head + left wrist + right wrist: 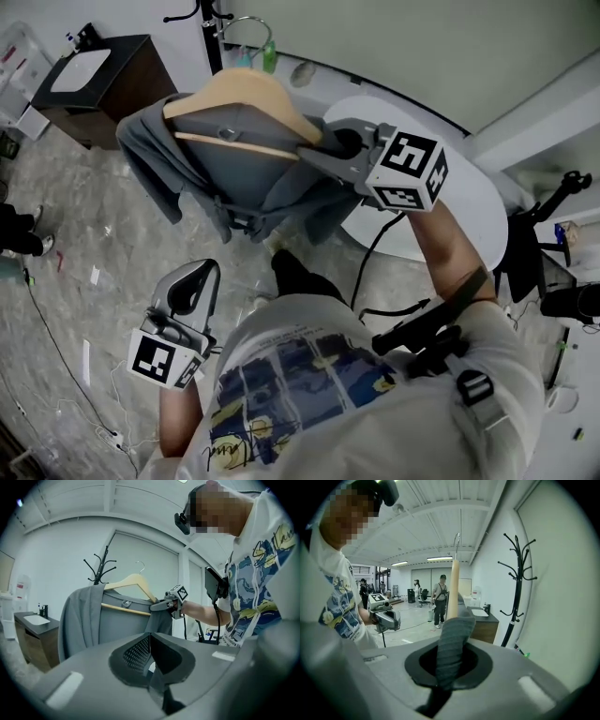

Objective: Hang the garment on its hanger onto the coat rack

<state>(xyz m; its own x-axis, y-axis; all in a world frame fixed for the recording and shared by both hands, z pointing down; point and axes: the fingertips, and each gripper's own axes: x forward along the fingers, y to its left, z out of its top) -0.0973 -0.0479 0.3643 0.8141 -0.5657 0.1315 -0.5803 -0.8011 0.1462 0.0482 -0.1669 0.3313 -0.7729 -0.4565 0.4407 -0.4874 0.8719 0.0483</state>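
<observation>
Two grippers in play, and only one of them is doing any work. Low beside the person's hip, the left gripper (195,279) has its jaws pressed together with nothing between them, well short of the clothing. Further out, the right gripper (317,153) is clamped tight on one end of the wooden hanger (246,92), with grey cloth pinched in too. Its own view shows that fabric-wrapped arm running straight out from between the jaws. The grey garment (234,173) drapes off the hanger just past the right gripper's tips, one side trailing down long, and the whole lot is up in the air, held by that single end. The metal hook (456,541) stands above the jaws, touching nothing. Beyond the hanger, off to the right of the right gripper's line, the black coat rack (516,569) stands by the white wall, clear of the hook. Near the rack sits a dark cabinet (122,94) with a white basin on top
</observation>
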